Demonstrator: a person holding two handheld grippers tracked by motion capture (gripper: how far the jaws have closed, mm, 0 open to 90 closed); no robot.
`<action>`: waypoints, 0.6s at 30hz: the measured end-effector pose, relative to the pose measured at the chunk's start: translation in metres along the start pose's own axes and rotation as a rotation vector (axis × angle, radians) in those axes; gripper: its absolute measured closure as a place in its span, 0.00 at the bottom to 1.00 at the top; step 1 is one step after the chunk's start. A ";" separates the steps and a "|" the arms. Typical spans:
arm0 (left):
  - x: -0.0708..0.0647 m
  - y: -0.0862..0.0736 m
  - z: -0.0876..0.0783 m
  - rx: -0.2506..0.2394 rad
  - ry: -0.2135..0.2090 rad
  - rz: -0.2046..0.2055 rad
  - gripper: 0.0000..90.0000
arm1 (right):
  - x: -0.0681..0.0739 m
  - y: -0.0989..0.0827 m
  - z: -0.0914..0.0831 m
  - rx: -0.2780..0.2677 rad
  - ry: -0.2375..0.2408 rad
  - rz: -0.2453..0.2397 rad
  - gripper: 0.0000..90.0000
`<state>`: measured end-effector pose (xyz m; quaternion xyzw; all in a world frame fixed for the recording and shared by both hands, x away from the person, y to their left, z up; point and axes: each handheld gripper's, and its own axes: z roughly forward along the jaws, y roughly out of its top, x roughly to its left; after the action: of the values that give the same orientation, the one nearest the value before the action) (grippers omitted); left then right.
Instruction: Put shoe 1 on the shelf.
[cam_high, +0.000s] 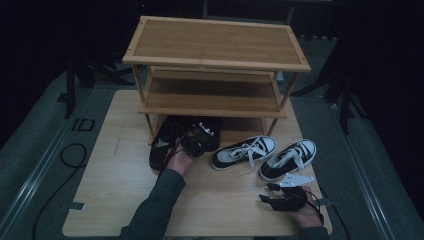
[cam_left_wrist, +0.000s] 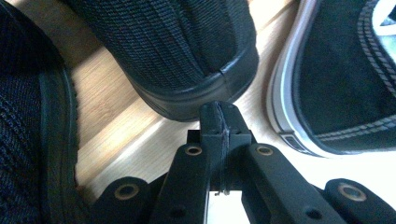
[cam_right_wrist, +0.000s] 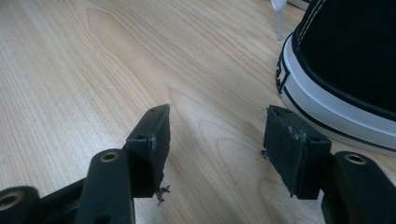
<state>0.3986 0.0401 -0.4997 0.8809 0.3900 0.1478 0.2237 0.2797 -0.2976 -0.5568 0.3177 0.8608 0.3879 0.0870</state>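
Black knit slip-on shoe with black rubber sole (cam_left_wrist: 187, 51): at wooden rack (cam_high: 215, 65) foot, tabletop (cam_high: 120, 185). Likely light, soft upper, firm heel rim — grip there. Left gripper (cam_left_wrist: 219, 122) clenched empty at heel; right gripper (cam_right_wrist: 215, 140) released beside black-white canvas sneaker (cam_right_wrist: 345, 70).

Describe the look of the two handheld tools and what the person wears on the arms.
Both are black. The left tool has two flat black pads on hinged links with brass-coloured rivets. The right tool has worn, frayed pads and carries a grey three-cornered plate on top. A dark grey-green sleeve covers the left forearm.
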 end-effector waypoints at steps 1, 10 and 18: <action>-0.001 -0.001 -0.003 -0.006 -0.006 0.005 1.00 | 0.000 0.000 0.000 0.000 0.000 -0.001 0.45; 0.002 -0.010 -0.013 -0.011 -0.029 0.013 1.00 | 0.000 0.000 0.000 0.000 0.000 0.001 0.45; 0.010 -0.024 -0.025 -0.016 -0.065 -0.005 1.00 | 0.000 0.000 0.000 -0.001 -0.001 0.001 0.45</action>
<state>0.3795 0.0690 -0.4901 0.8824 0.3834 0.1219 0.2438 0.2798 -0.2977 -0.5569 0.3183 0.8605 0.3881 0.0873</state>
